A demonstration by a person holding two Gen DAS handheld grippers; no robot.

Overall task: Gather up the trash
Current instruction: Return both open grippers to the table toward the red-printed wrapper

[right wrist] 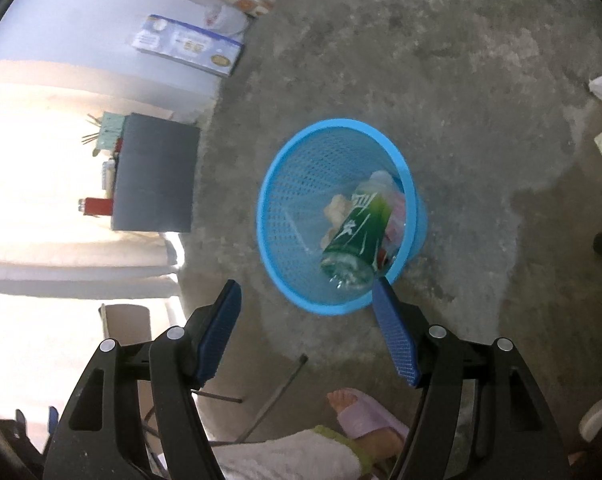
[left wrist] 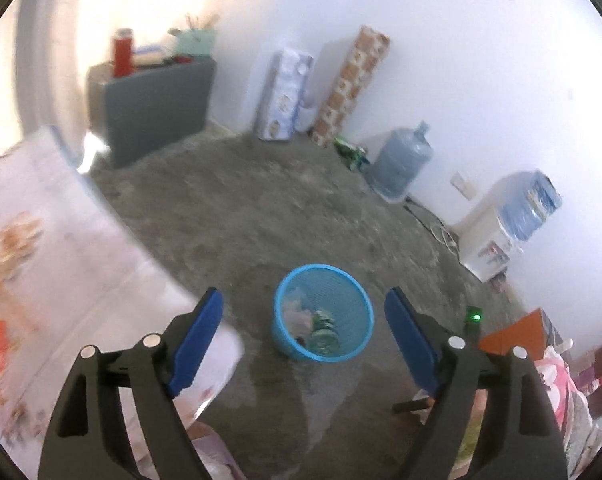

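A light blue mesh bin point(left wrist: 285, 300) stands on the grey concrete floor, in the middle of both wrist views. Inside lie a green plastic bottle point(right wrist: 359, 232) and crumpled wrappers point(right wrist: 335, 210). My left gripper point(left wrist: 303, 312) hangs above and in front of the bin, open, its blue pads point(left wrist: 199, 340) wide apart with nothing between them. My right gripper point(right wrist: 307, 300) is open too, close over the bin point(right wrist: 297, 184); its right pad point(right wrist: 393, 336) overlaps the bin's near rim in the picture, and it holds nothing.
A table edge with a printed cloth point(left wrist: 53, 264) fills the left wrist view's left side. A dark cabinet point(left wrist: 157, 108), boxes point(left wrist: 285, 92), a water jug point(left wrist: 401, 156) and a dispenser point(left wrist: 497, 232) line the wall. A person's slippered foot point(right wrist: 365, 416) and thin metal chair legs point(right wrist: 277, 396) are near the bin.
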